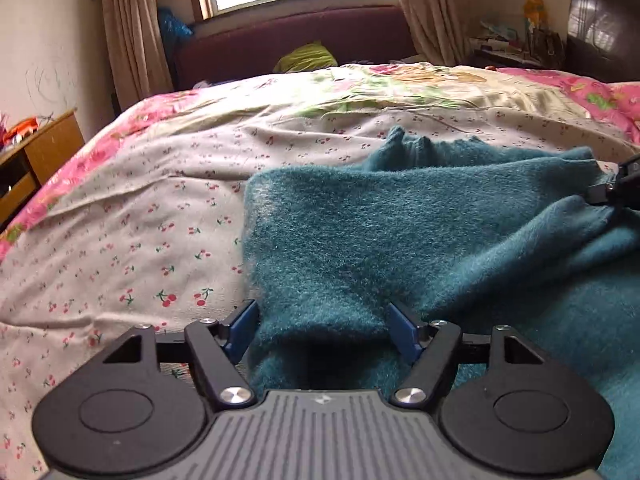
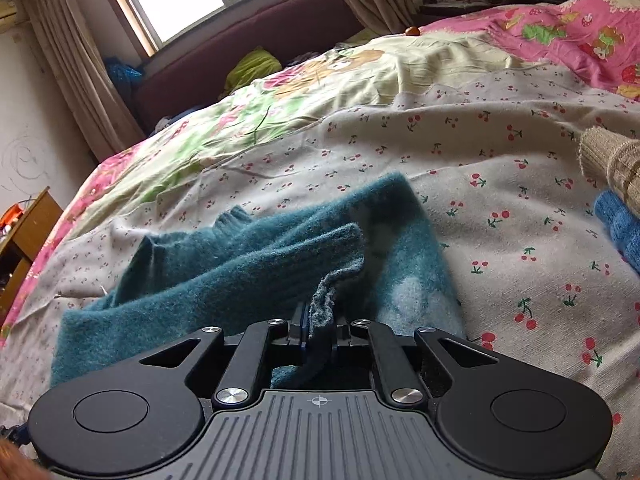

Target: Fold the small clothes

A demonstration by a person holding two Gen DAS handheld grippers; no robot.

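Observation:
A fuzzy teal sweater (image 1: 360,240) lies partly folded on the cherry-print bedspread (image 1: 120,240). My left gripper (image 1: 322,326) is open, its blue pads on either side of a fold of the sweater's near edge. My right gripper (image 2: 319,328) is shut on an edge of the teal sweater (image 2: 240,276) and holds it a little above the bed. The right gripper also shows in the left wrist view (image 1: 616,188) at the far right, on the sweater's far edge.
A beige knit garment (image 2: 612,164) and a blue knit one (image 2: 620,232) lie at the right on the bed. A wooden cabinet (image 1: 36,160) stands left of the bed. A maroon headboard (image 1: 300,36) and window are beyond.

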